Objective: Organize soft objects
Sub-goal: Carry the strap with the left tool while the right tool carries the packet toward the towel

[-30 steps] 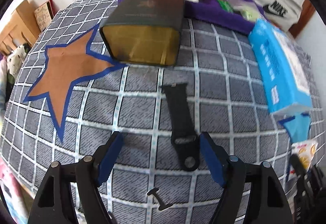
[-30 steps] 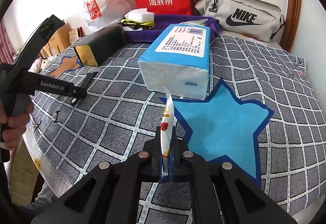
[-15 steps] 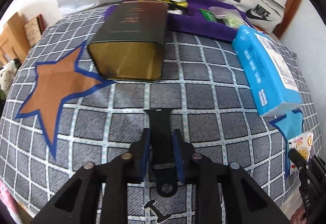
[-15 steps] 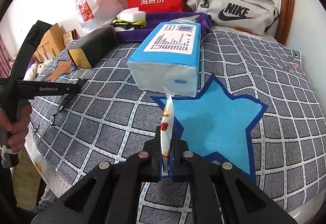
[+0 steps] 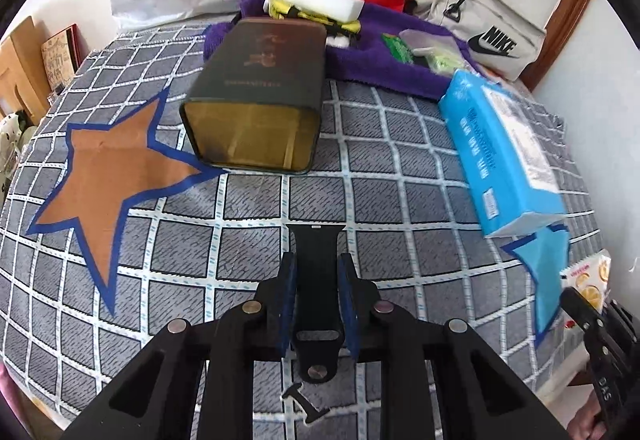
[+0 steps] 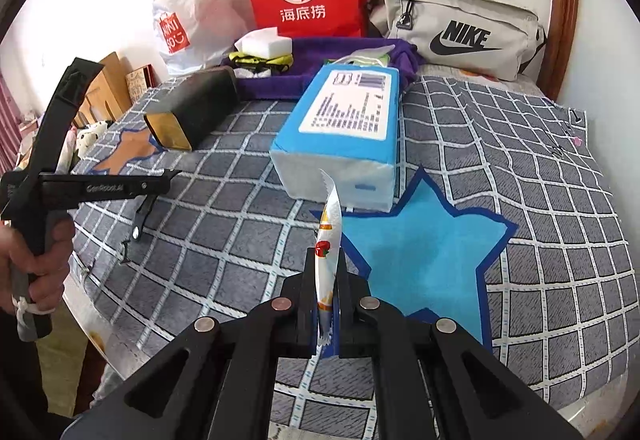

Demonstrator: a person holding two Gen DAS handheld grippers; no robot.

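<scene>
**Two claws, two soft catches on the checked bedspread**

The left gripper (image 5: 316, 300), jaws closing, pinches a black watch strap (image 5: 318, 280) across its width; the strap's far end lies just above the bedspread (image 5: 400, 208). Likely light and floppy, it should droop, so a mid-length hold suits it. The right gripper (image 6: 326, 296) is clamped on one thin snack sachet (image 6: 329, 240), held upright over the blue star (image 6: 420, 252). Counted: one strap, one sachet, one tissue pack (image 6: 344, 136), two stars.
</scene>
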